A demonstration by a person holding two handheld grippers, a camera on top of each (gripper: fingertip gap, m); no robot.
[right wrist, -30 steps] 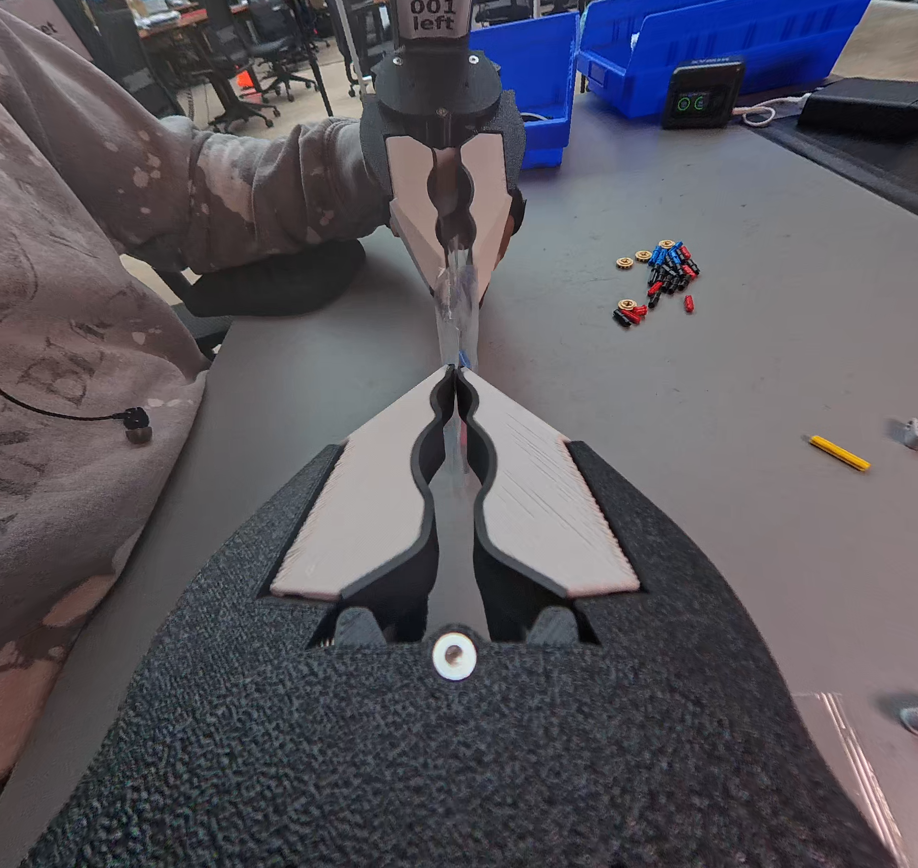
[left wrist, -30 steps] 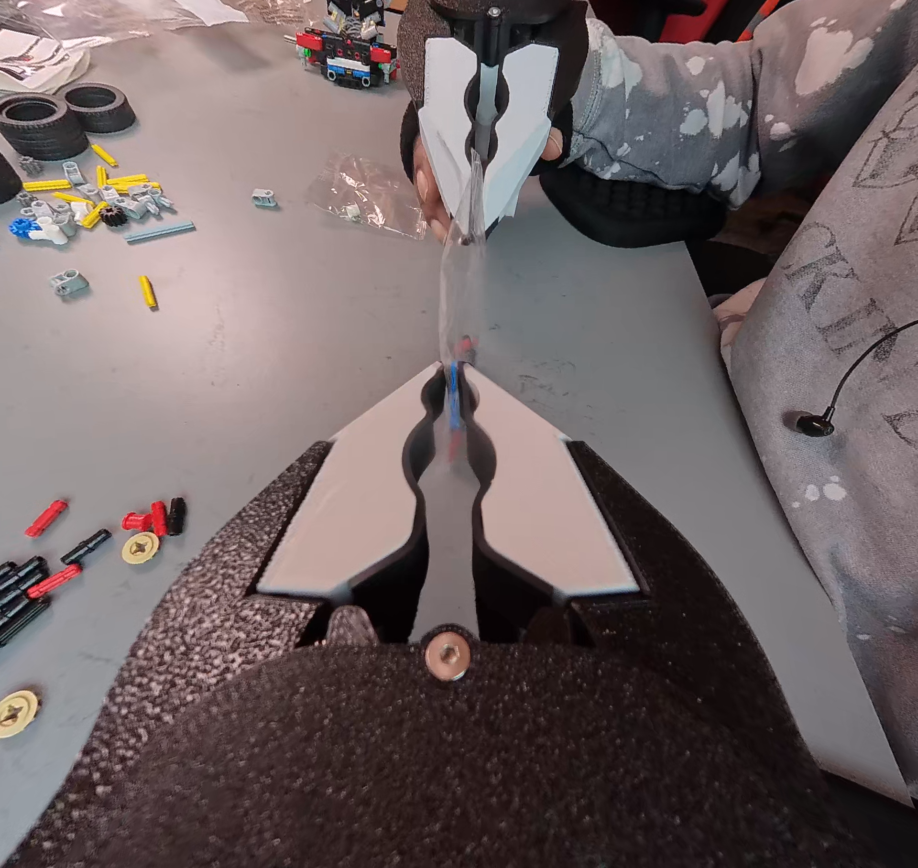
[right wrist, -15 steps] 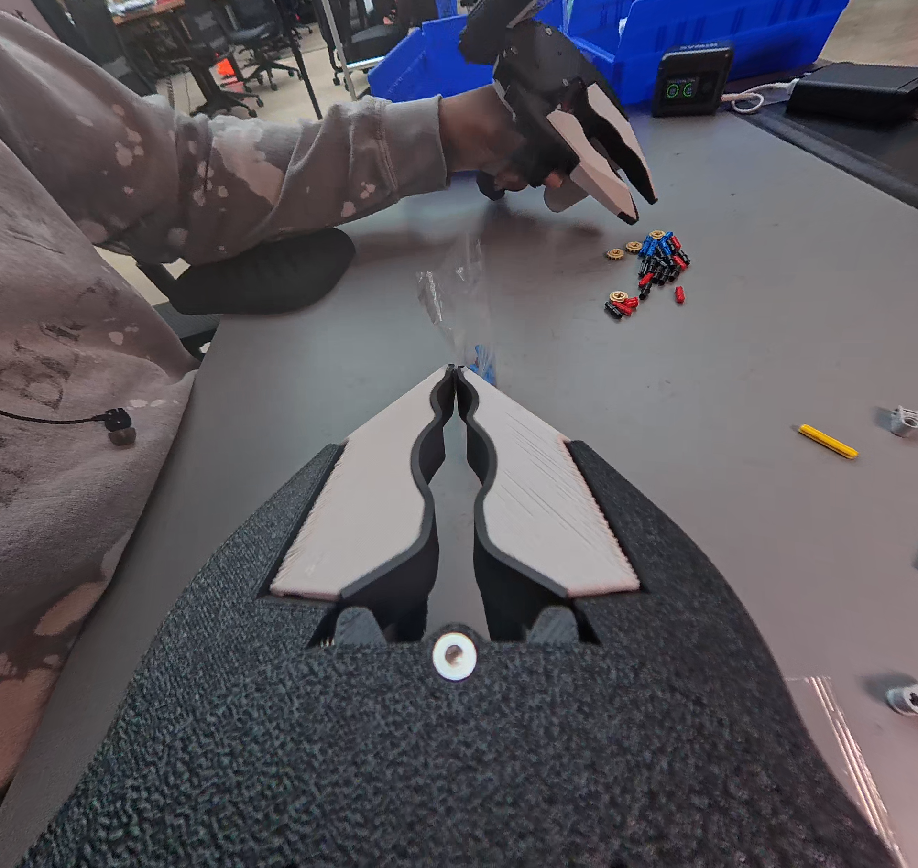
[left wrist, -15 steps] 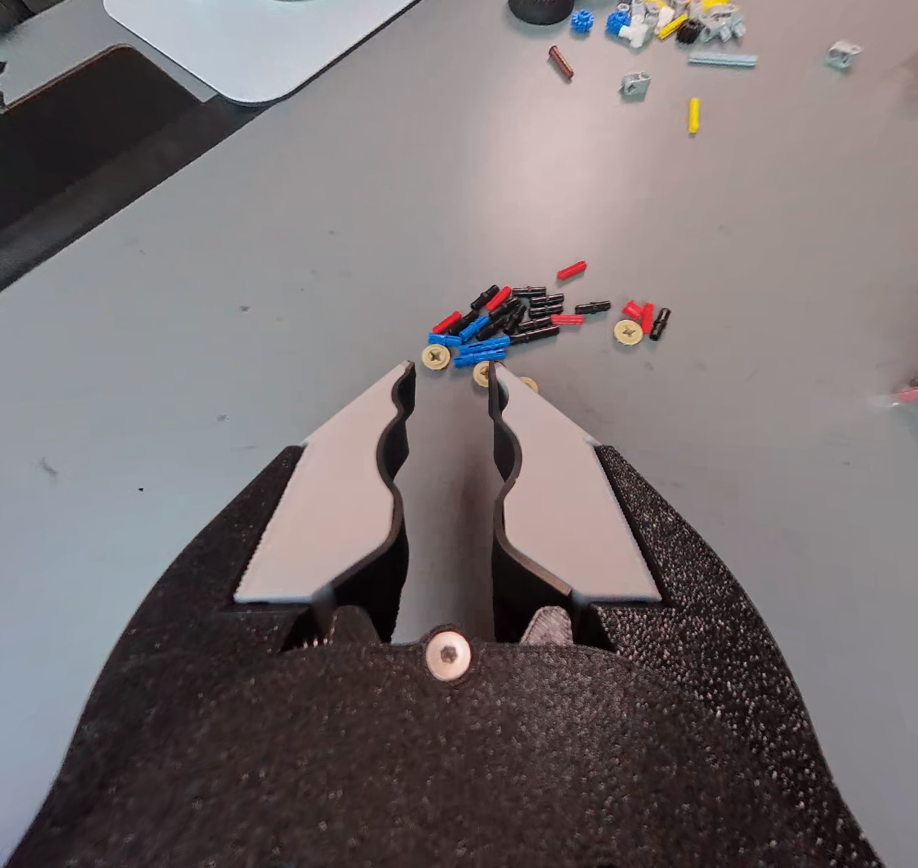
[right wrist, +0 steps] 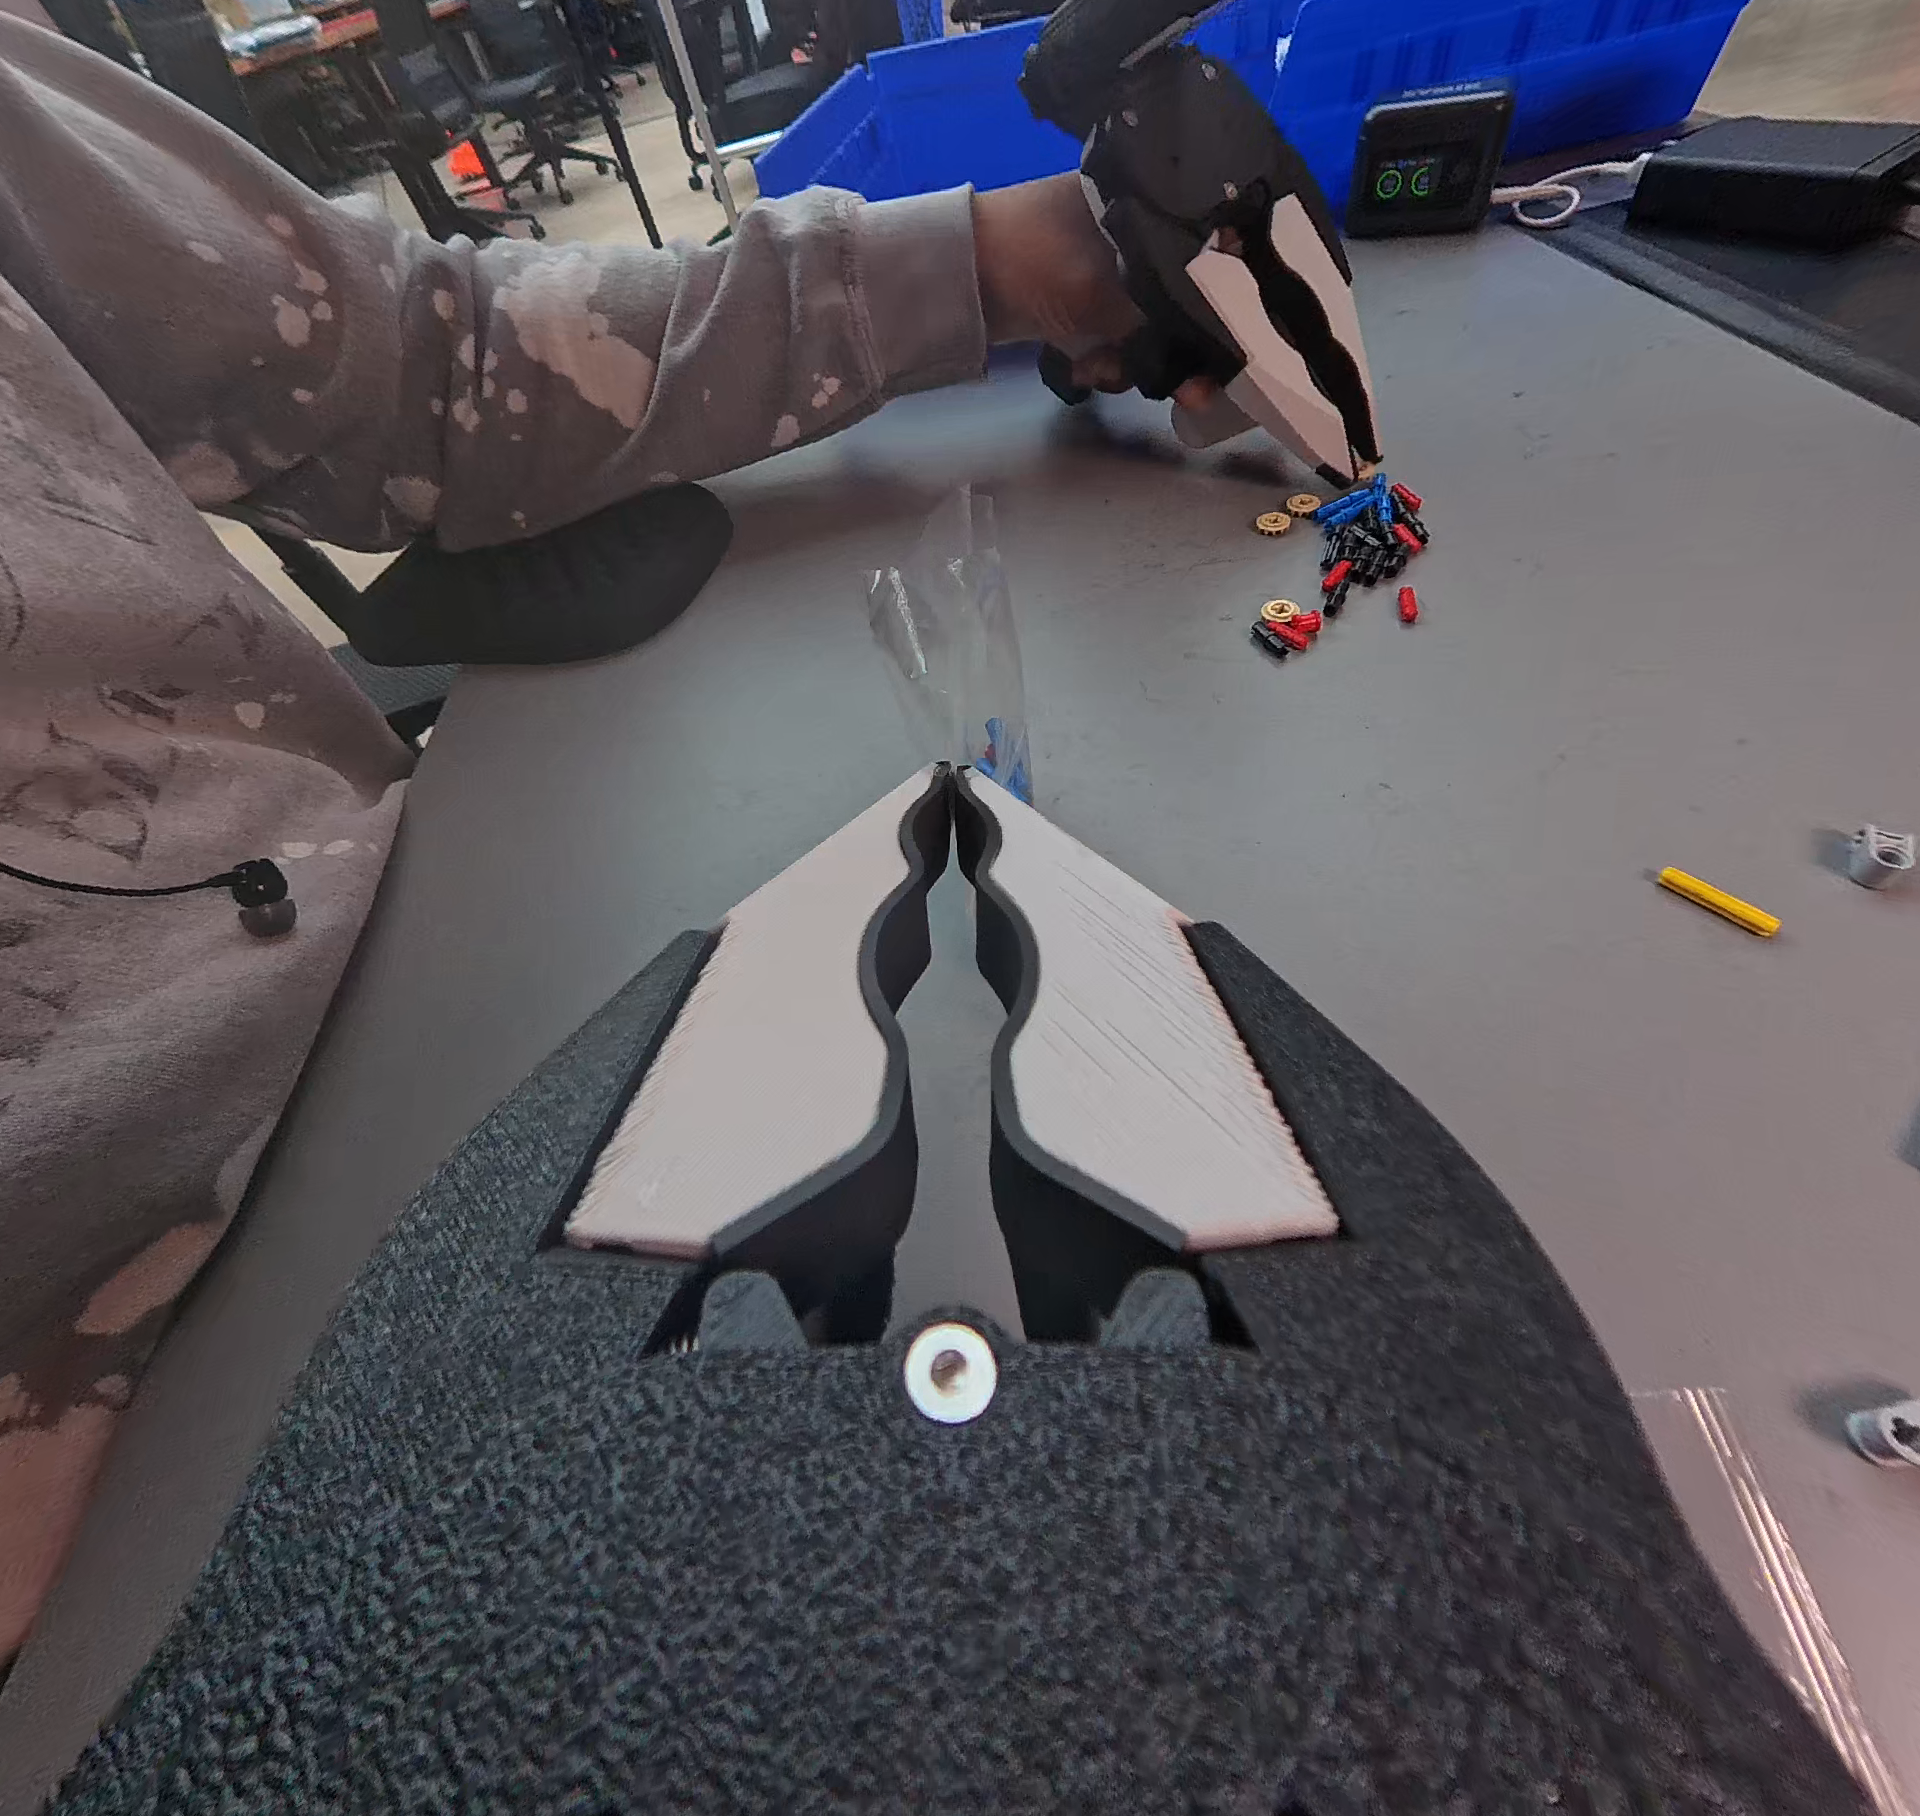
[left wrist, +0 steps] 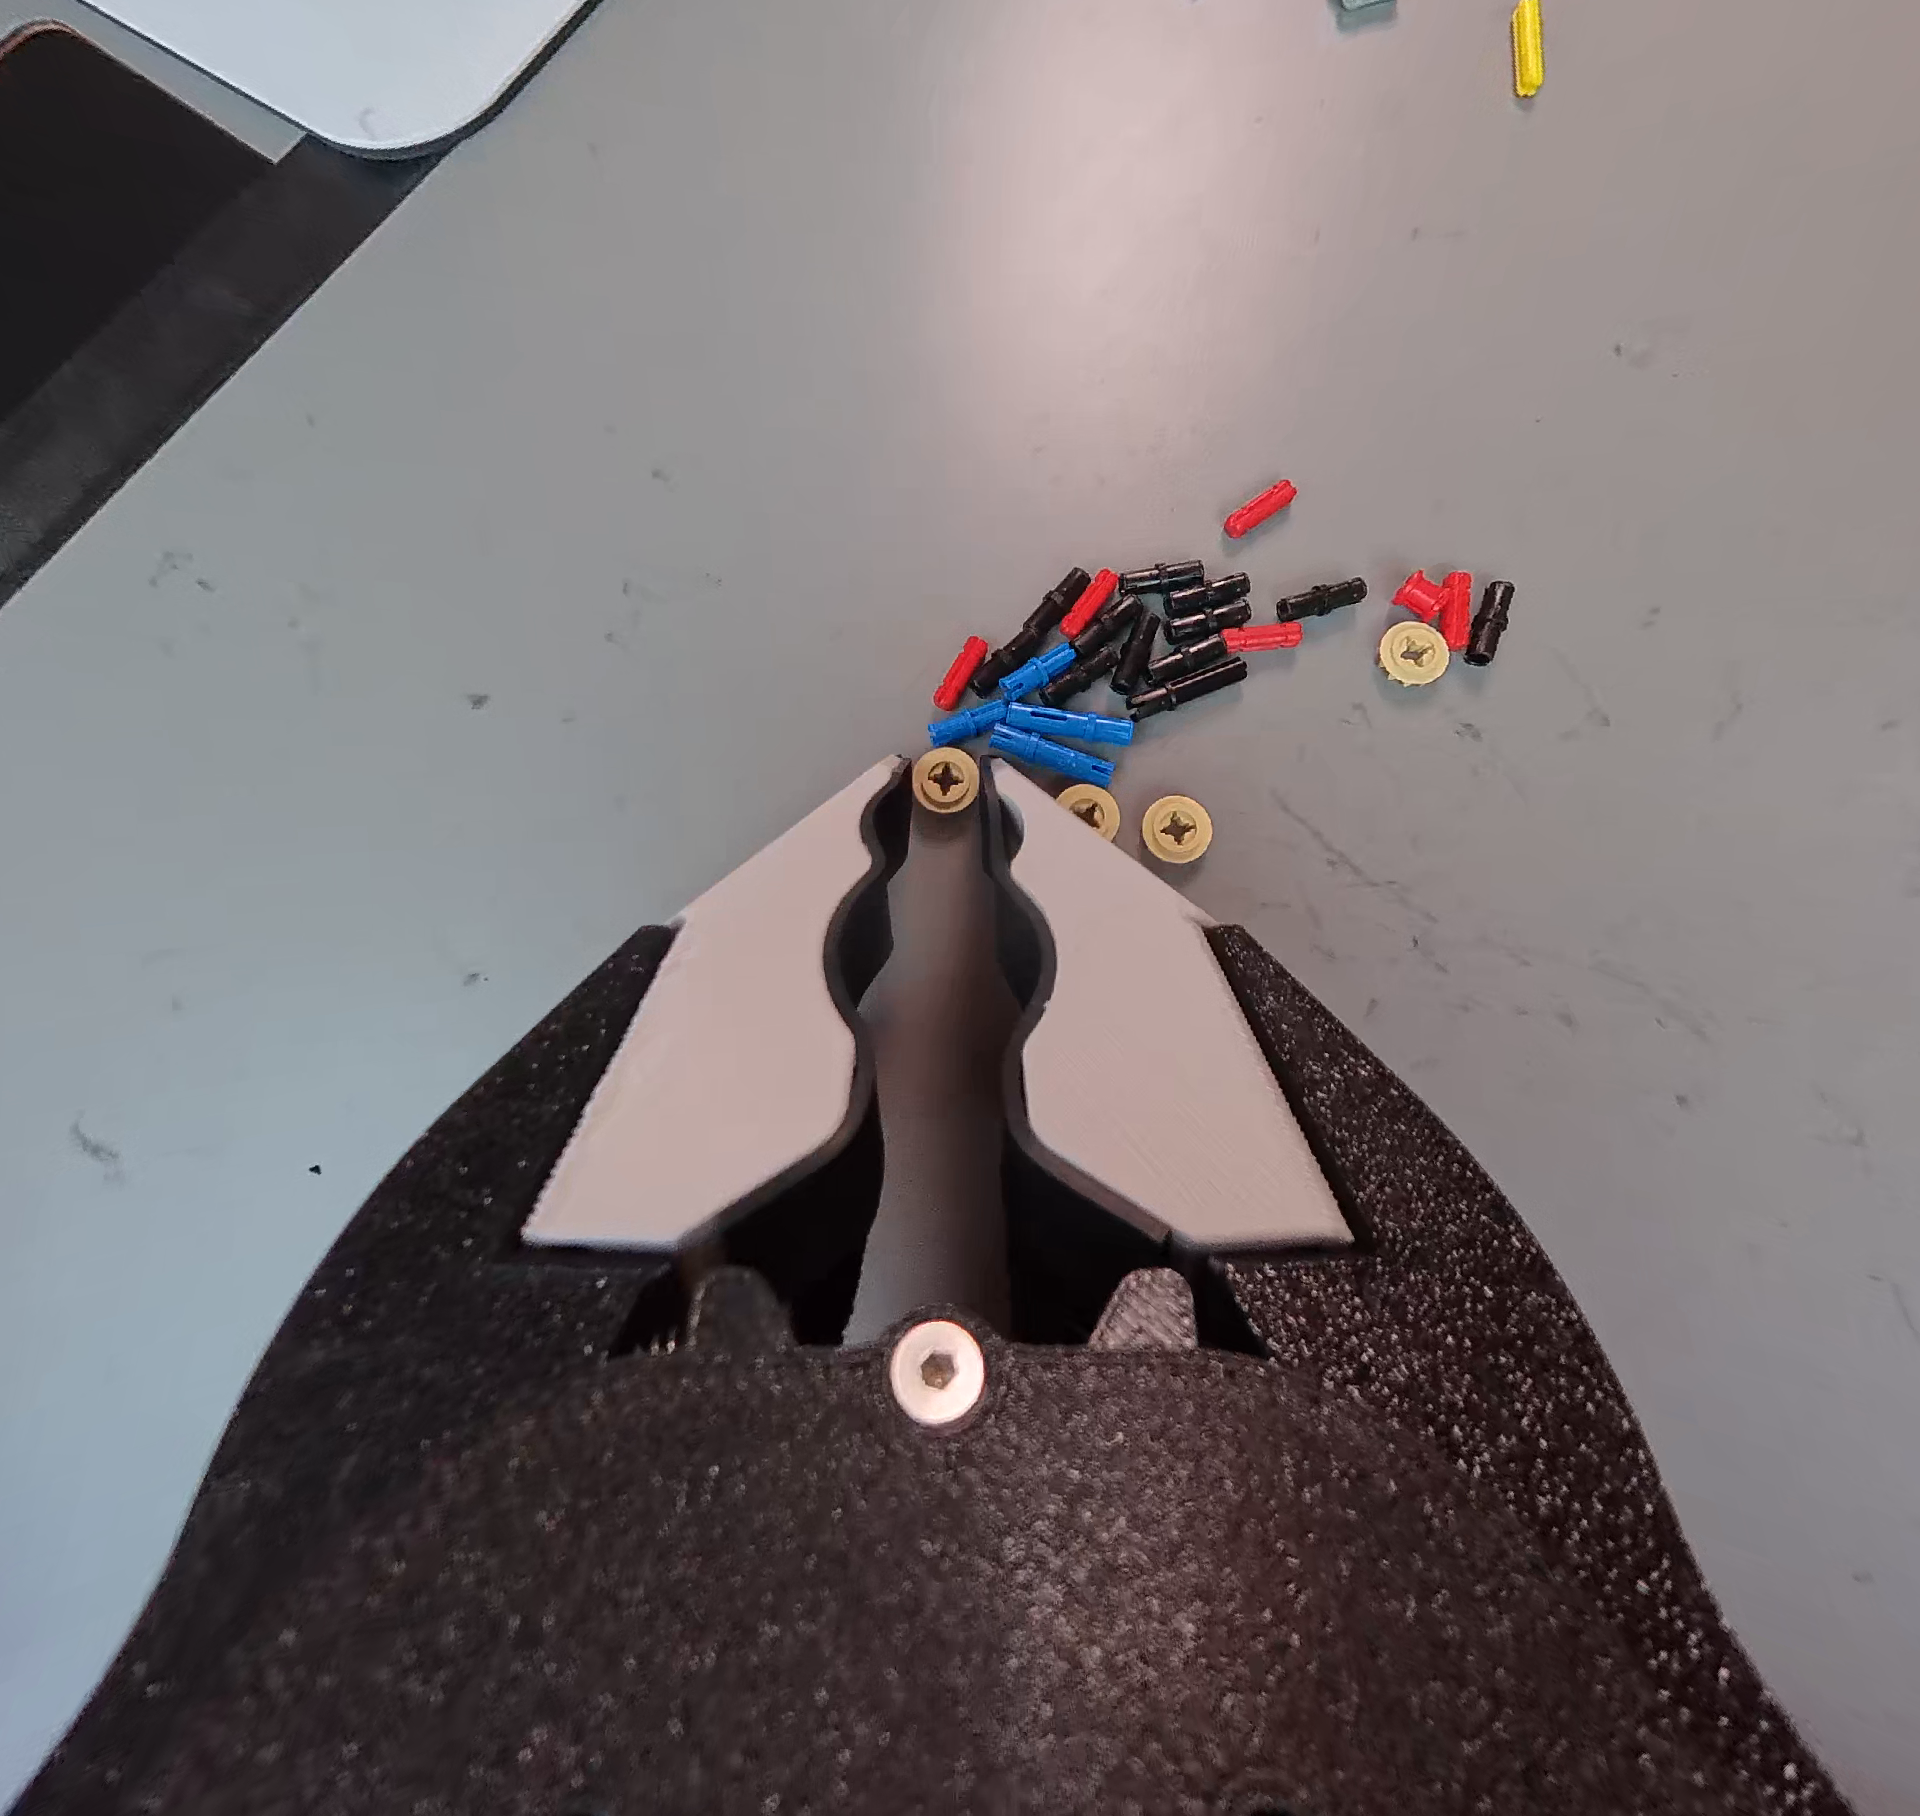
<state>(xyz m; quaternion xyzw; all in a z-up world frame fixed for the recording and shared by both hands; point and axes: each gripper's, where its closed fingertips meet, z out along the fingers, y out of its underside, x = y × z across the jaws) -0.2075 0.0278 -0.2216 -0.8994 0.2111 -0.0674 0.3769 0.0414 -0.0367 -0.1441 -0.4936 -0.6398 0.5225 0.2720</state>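
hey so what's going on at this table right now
A person holds a gripper in each hand over a grey table. The left gripper is open, its fingertips either side of a tan round gear at the edge of a pile of small black, red and blue pins. The right gripper is shut on a clear plastic bag with a few blue pieces in it, held up off the table. A yellow rod lies off to its right.
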